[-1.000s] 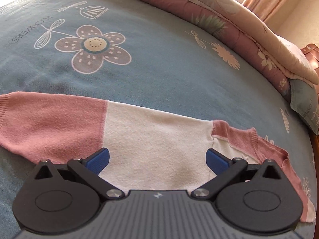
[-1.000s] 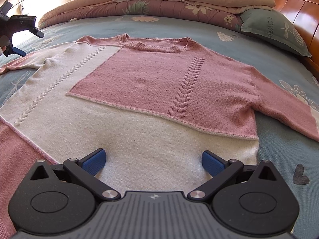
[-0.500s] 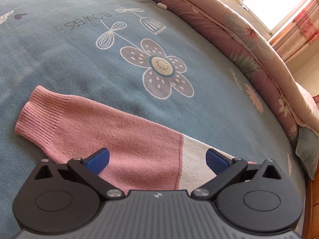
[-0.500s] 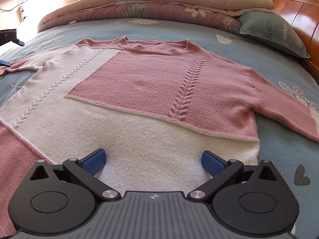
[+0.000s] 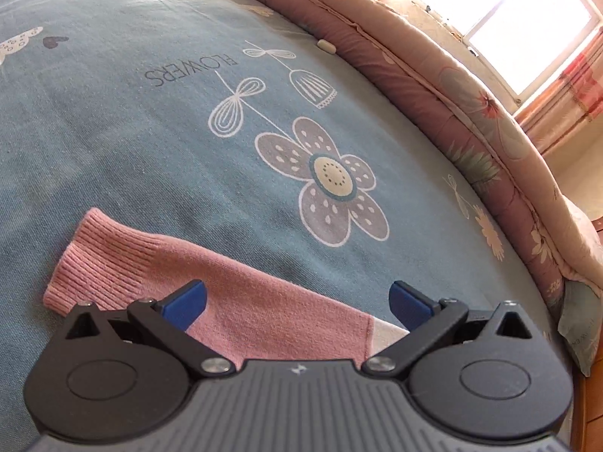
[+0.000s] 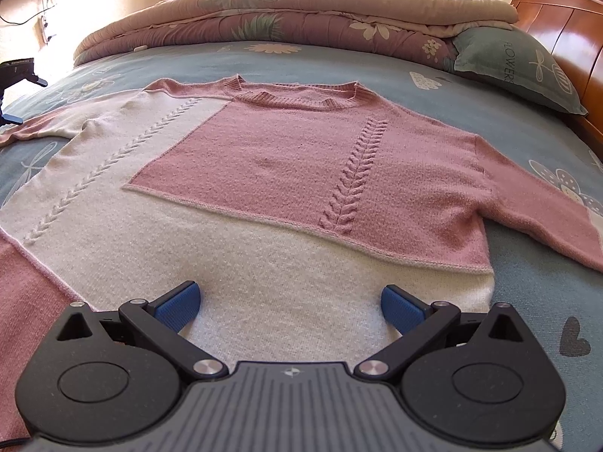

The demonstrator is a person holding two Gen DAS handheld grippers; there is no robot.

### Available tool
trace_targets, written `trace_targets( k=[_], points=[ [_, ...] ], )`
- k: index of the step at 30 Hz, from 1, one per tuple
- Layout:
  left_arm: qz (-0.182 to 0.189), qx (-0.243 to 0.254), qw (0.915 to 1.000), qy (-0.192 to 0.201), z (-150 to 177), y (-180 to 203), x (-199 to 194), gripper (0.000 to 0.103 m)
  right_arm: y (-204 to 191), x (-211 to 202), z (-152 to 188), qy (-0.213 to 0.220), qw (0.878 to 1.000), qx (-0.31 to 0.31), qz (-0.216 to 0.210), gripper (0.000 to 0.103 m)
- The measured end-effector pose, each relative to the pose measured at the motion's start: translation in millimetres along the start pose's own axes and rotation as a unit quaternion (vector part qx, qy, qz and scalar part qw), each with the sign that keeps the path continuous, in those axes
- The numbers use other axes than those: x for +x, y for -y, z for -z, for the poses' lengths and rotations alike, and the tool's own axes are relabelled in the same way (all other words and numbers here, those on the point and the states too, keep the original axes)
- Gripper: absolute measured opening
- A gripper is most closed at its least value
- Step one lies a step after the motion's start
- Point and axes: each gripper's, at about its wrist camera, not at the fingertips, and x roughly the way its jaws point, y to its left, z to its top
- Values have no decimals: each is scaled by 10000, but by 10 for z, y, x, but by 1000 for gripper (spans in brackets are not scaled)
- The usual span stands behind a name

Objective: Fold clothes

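- Sunlight from the window (image 5: 501,19) fell across a bed (image 5: 132,120) with a blue flower-printed sheet, a rolled quilt (image 6: 294,15) along its far side and a pillow (image 6: 512,64) by the wooden headboard (image 6: 565,37).
- Left gripper (image 5: 297,301) had its jaws spread wide and empty, hovering low over the sweater's pink sleeve (image 5: 226,293); the ribbed cuff (image 5: 86,263) lay just beyond the left blue pad.
- That sleeve stretched straight out on the sheet, flat and not yet turned in toward the body.
- Right gripper (image 6: 288,307) likewise had its jaws released with nothing between them, poised over the cream lower part of the sweater (image 6: 286,173) near the hem.
- Whether either set of pads actually touched the knit could not be told from these angles.
- From the right wrist view the sweater lay front up and fully spread in the middle of the bed, neckline toward the quilt, both sleeves out to the sides.
- No fold showed anywhere in the garment, so the task looked barely begun: laying out was done.
- Left to do, by my reading: bring each sleeve across the body, fold the sides in, then double the hem up toward the collar.
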Motion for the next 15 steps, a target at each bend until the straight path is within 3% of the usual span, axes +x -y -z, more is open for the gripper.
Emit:
trace_targets(
  k=[5,10,12,15],
  points=[
    [-495,62,9983,-306,45,-175,81,102,3,3,1,14,10000,-6,-6,103],
    [-1052,214,9934,395,-109,-228,163,102,7,10,11,94,10000,-13,-25,103],
    [-1114,155,9926,460,-148,-222,144,102,10,15,7,100,9999,-6,-25,103],
    [-842,95,9952,488,-90,-235,-26,102,9,16,9,113,9999,-8,-24,103]
  ],
)
